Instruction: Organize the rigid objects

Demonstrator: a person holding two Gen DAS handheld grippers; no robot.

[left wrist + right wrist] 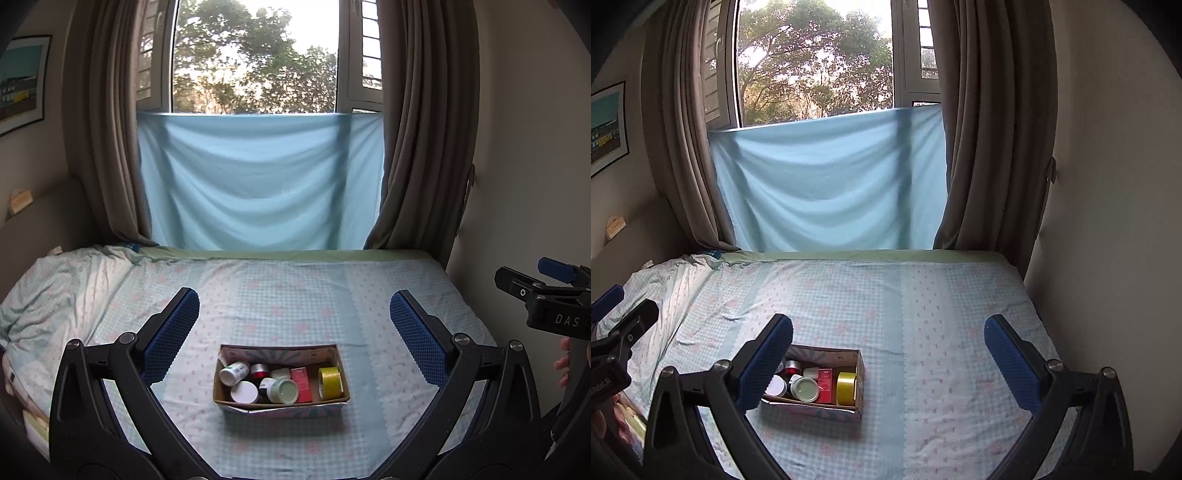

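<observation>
A cardboard box (334, 351) sits on the bed, holding a yellow tape roll (330, 382), a red carton (301, 384), white jars (283, 390) and a white bottle (234, 372). My left gripper (294, 321) is open and empty, held above and in front of the box. My right gripper (888, 345) is open and empty, to the right of the box (859, 373); its left finger hides the box's left end. The tape roll (846, 387) and red carton (824, 385) show there too.
The bed (295, 288) has a light blue patterned sheet, with a rumpled pillow (55, 288) at the left. A blue cloth (258, 177) hangs over the window behind, between brown curtains (417, 129). A wall (1108, 221) stands close on the right.
</observation>
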